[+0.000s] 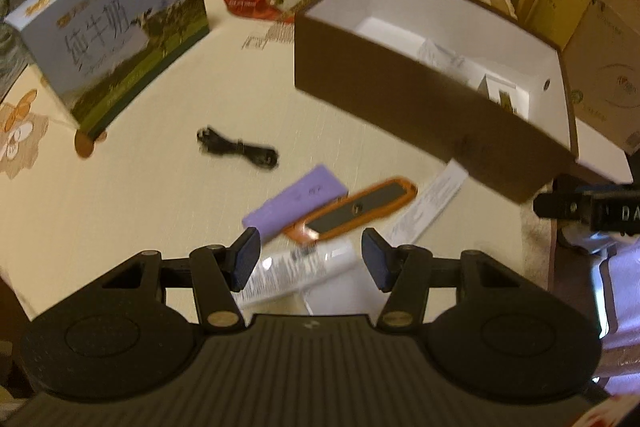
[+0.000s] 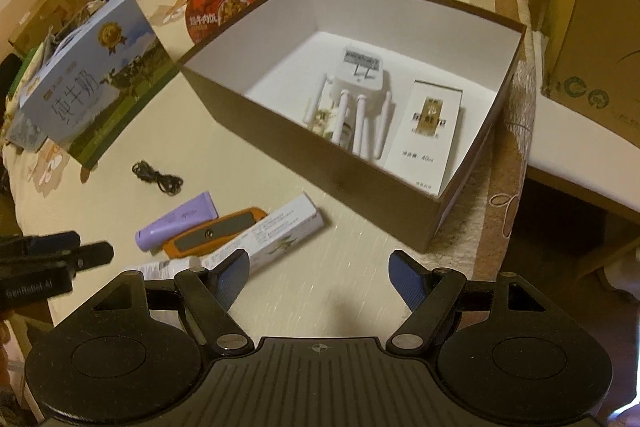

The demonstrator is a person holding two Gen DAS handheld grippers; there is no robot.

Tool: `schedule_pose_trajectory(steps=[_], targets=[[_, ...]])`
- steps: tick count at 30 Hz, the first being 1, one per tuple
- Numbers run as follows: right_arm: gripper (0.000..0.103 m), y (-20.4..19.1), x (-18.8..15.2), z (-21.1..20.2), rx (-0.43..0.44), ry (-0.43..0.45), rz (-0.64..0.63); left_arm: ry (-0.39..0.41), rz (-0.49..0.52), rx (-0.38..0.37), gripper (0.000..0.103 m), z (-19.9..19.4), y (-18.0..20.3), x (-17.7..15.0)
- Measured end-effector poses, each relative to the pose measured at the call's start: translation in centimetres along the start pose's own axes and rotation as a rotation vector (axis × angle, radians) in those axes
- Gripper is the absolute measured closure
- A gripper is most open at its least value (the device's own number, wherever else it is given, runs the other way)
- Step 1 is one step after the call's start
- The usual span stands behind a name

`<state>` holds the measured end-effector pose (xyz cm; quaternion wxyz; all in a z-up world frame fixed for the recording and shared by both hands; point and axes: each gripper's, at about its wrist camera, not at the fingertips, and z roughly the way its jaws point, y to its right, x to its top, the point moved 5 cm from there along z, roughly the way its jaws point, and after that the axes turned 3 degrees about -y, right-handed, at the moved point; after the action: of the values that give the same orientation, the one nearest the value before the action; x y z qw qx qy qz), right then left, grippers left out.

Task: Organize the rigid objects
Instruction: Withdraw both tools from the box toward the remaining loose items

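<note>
Since the brown box [image 2: 320, 155] sits right at the table's [image 2: 260, 239] right edge, my biggest worry is nudging it off while dropping stuff in. Next, the little pile near the front edge: purple tube [image 1: 294, 203], orange-edged tool [image 1: 352, 213] and white carton [image 2: 266, 233] lie touching, so grabbing one could drag another along. Both my left gripper [image 1: 310, 261] and right gripper [image 2: 318, 277] are spread wide, holding nothing. Smallest thing, the black cable [image 2: 158, 177], sits apart mid-table and could snag.
</note>
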<state>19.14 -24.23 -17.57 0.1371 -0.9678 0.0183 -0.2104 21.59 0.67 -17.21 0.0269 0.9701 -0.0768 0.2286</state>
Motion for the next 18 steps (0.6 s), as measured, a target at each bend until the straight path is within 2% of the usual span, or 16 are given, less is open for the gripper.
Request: schedule_pose_trajectory(steps=[6,18], targets=[[0.029,-0.8,-1.5,1.3,0.009,-0.046,-0.023,-0.044,-0.018,0.001,0.051,0.8,0.1,-2.4],[0.029,-1.5,-3.5,3.6,0.016,-0.117,-0.04,-0.08,-0.012,-0.03,0.051,2.4,0.8,-4.6]])
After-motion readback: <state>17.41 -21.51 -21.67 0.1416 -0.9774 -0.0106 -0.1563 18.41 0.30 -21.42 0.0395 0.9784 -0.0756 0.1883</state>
